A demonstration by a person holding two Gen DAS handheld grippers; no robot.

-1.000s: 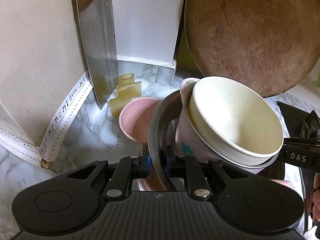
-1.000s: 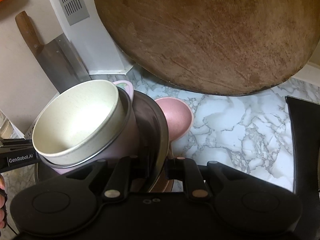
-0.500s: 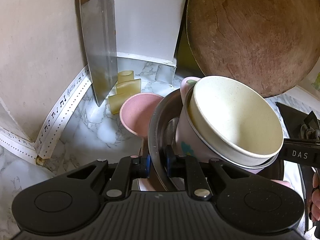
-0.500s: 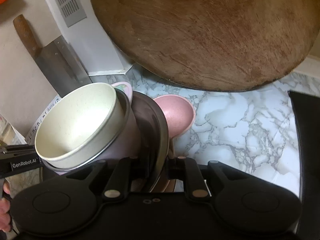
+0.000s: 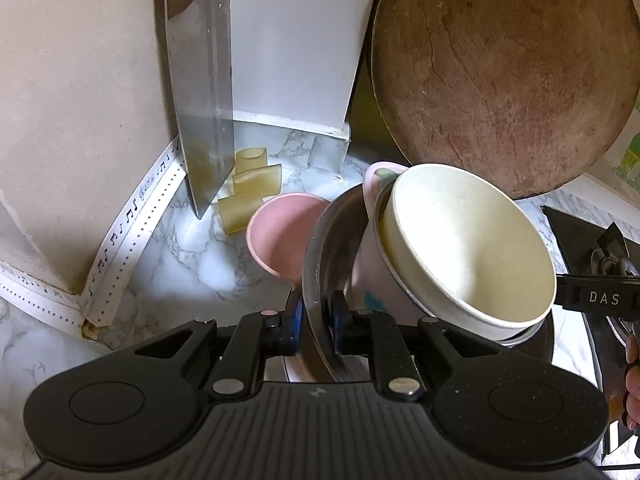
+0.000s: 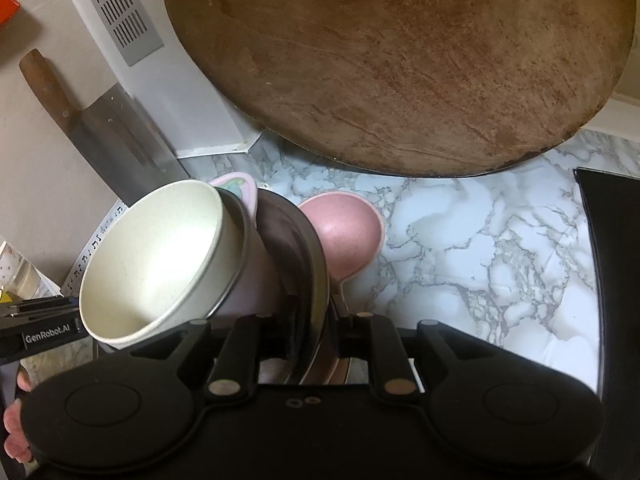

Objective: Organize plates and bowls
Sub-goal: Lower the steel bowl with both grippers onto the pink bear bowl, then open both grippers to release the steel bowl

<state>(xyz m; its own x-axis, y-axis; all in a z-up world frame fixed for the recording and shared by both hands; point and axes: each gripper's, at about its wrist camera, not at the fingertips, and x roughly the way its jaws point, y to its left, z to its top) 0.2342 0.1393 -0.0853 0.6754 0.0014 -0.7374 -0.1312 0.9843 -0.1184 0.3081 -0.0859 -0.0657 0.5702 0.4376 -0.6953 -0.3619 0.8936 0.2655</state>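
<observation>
1. Since a second ago the cleaver (image 5: 204,112) and yellow blocks (image 5: 248,192) have slid further from my left camera; the stack sits slightly higher, pulled back from the corner.
2. Left gripper (image 5: 316,322) clamped on the steel bowl (image 5: 320,256) rim; right gripper (image 6: 314,330) pinching the opposite rim; both hold it tilted above the marble counter (image 6: 480,248).
3. Nested inside: one cream bowl (image 5: 468,248) in one lilac bowl (image 5: 372,280); one pink bowl (image 5: 280,232) just behind.
4. To do it well: level both wrists together, or the inner bowls may slide out; lower slowly.
5. Count: four bowls; plates, I cannot tell.
</observation>
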